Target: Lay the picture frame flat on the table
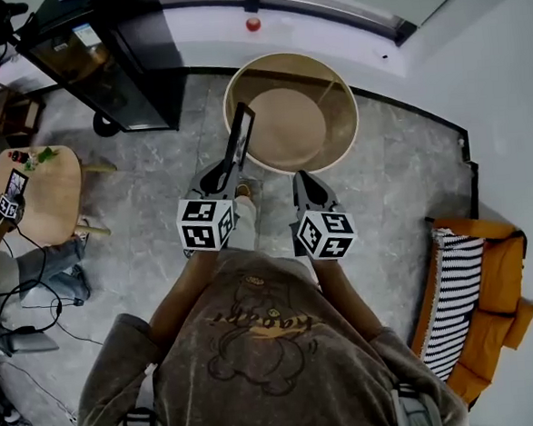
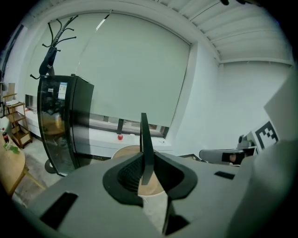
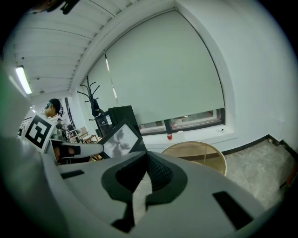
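Observation:
The picture frame (image 1: 240,136) is black with a pale picture and stands upright on edge in the air, just in front of the round wooden table (image 1: 288,124). My left gripper (image 1: 233,167) is shut on its lower edge. In the left gripper view the frame (image 2: 145,139) shows edge-on between the pads, with the table (image 2: 125,151) behind it. My right gripper (image 1: 302,178) hovers beside it on the right, shut and holding nothing. From the right gripper (image 3: 142,173) view, the frame's face (image 3: 120,139) shows at the left and the table (image 3: 198,153) lies ahead.
A black glass-fronted cabinet (image 1: 114,54) stands at the far left, with a coat stand (image 2: 53,51) behind it. A small wooden side table (image 1: 46,191) and another person's marker cube (image 1: 10,194) are at left. An orange sofa with a striped cushion (image 1: 487,301) is at right. A red ball (image 1: 252,24) sits on the window sill.

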Available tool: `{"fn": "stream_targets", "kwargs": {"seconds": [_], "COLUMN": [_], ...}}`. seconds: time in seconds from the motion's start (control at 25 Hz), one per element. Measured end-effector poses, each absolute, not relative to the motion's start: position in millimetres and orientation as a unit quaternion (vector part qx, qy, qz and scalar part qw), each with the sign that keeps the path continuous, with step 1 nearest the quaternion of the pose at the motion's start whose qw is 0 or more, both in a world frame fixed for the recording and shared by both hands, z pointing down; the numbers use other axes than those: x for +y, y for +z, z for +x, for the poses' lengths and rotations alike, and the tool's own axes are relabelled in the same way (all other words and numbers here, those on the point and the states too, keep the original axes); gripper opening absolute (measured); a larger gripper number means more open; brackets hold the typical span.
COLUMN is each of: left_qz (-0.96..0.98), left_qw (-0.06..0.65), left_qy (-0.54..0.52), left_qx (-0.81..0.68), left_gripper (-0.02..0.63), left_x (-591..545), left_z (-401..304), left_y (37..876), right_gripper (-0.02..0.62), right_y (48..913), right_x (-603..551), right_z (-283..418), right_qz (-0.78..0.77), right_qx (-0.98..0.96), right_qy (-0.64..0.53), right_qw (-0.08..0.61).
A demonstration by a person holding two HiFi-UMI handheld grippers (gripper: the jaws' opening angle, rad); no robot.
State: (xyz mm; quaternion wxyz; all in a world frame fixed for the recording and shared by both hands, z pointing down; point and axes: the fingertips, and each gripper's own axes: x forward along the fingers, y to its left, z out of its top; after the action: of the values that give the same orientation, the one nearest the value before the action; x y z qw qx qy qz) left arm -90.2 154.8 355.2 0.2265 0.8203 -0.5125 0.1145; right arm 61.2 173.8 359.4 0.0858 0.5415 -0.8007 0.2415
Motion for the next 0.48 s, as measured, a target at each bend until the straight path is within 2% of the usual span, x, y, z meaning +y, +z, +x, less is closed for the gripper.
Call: {"fn": "stream_targets", "kwargs": {"seconds": [0.48], "left_qz": [0.826], "left_qw": [0.239], "left_qy": [0.127], "left_qx": [-0.495], "left_gripper": [0.083], "left_x": [63], "left_z": [-77], "left_y": [351], "right_gripper": [0.020], "right_y": [353], "right_x": [86], "right_z": [76], "right_qz": [0.552], "right_qx": [-0.791], "right_qy": [0.248], "right_qw": [0.095]}}
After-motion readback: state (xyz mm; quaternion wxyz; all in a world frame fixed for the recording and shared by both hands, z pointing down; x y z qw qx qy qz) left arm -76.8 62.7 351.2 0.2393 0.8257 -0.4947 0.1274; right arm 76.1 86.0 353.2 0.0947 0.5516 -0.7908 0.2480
